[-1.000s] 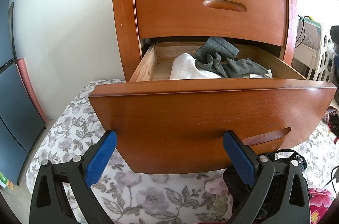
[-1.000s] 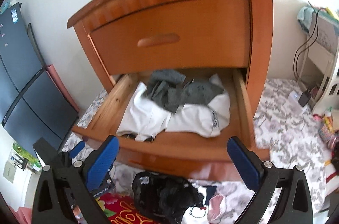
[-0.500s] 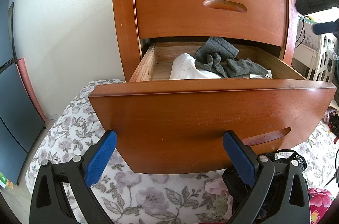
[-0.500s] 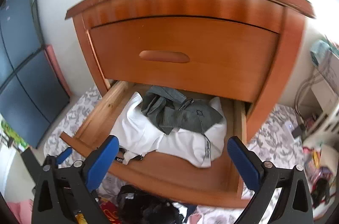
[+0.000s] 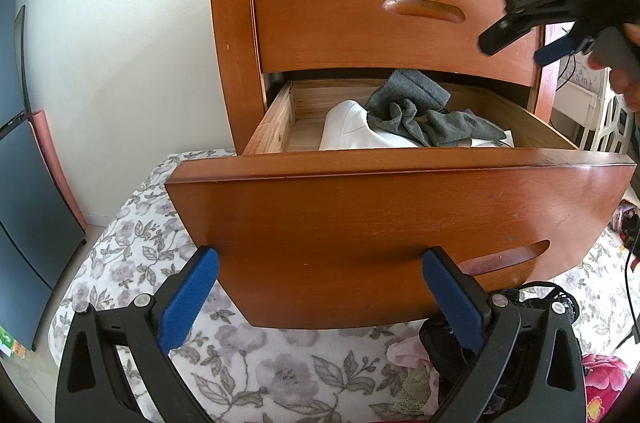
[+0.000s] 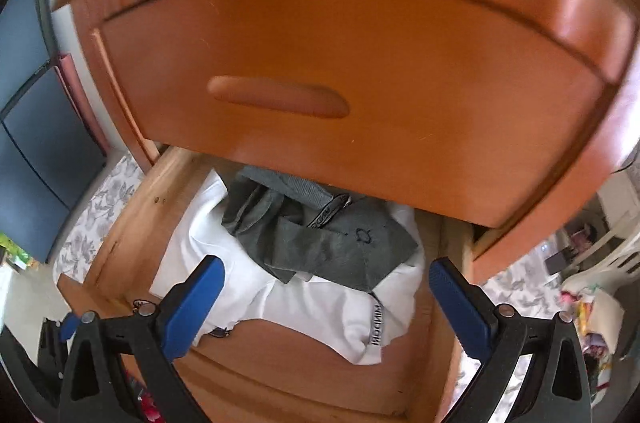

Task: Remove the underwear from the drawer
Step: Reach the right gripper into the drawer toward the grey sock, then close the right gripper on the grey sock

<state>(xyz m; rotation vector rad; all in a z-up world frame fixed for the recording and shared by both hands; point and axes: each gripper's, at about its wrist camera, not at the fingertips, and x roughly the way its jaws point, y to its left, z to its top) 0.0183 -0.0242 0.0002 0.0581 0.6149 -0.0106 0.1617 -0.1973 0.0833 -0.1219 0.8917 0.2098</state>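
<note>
The lower drawer (image 5: 400,215) of a wooden nightstand stands pulled out. Inside it, grey underwear (image 6: 320,239) lies crumpled on top of a white garment (image 6: 312,311); both also show in the left wrist view, the grey underwear (image 5: 424,119) over the white garment (image 5: 352,131). My right gripper (image 6: 326,279) hovers open just above the grey underwear, touching nothing. It also shows at the upper right of the left wrist view, where the right gripper (image 5: 512,52) is held by a hand over the drawer. My left gripper (image 5: 320,283) is open and low in front of the drawer front.
The upper drawer (image 5: 380,7) is shut and overhangs the back of the open one. A pile of black and pink clothes (image 5: 460,347) lies on the floral bedding (image 5: 132,263) under the drawer. A dark panel (image 5: 28,215) stands at left, white furniture (image 5: 600,119) at right.
The right gripper has moved forward and down, close over the clothes in the drawer, and has entered the left wrist view. The left gripper has stayed put.
</note>
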